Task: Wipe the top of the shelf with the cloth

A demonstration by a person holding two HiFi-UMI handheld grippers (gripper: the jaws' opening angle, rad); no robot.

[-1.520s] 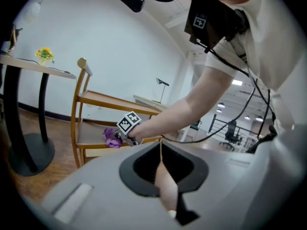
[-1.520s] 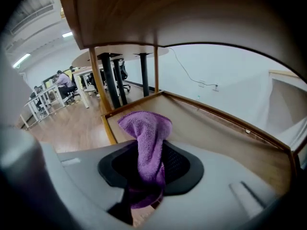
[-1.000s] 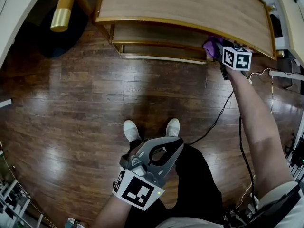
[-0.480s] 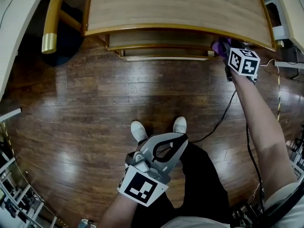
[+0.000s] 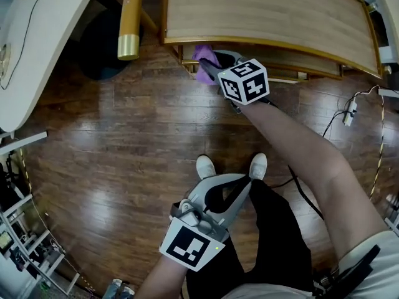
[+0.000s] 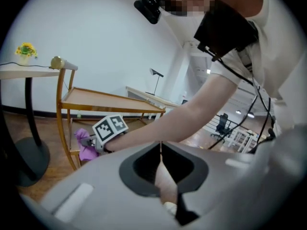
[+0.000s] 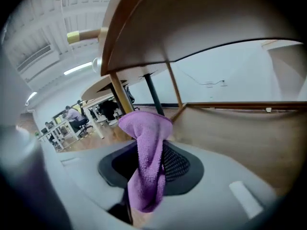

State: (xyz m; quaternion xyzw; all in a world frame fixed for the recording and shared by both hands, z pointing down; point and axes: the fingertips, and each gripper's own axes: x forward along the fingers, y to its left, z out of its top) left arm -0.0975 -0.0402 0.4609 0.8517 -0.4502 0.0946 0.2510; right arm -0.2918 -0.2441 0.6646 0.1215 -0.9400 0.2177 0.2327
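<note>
The shelf has a pale wooden top in a gold frame, with lower boards under it. My right gripper is shut on a purple cloth at the shelf's front left corner, below the top board's edge. In the right gripper view the cloth hangs out of the shut jaws, under the top board and beside a lower board. My left gripper is shut and empty, low by the person's legs. Its view shows the shelf, the cloth and its own shut gripper.
A white table stands at the left, with a dark round base and a gold-tipped post beside the shelf. Cables lie on the dark wooden floor at the right. The person's white shoes are below the shelf.
My right gripper has carried the purple cloth leftward along the shelf's front, from the right end to the left corner. The left gripper has stayed low and shut.
</note>
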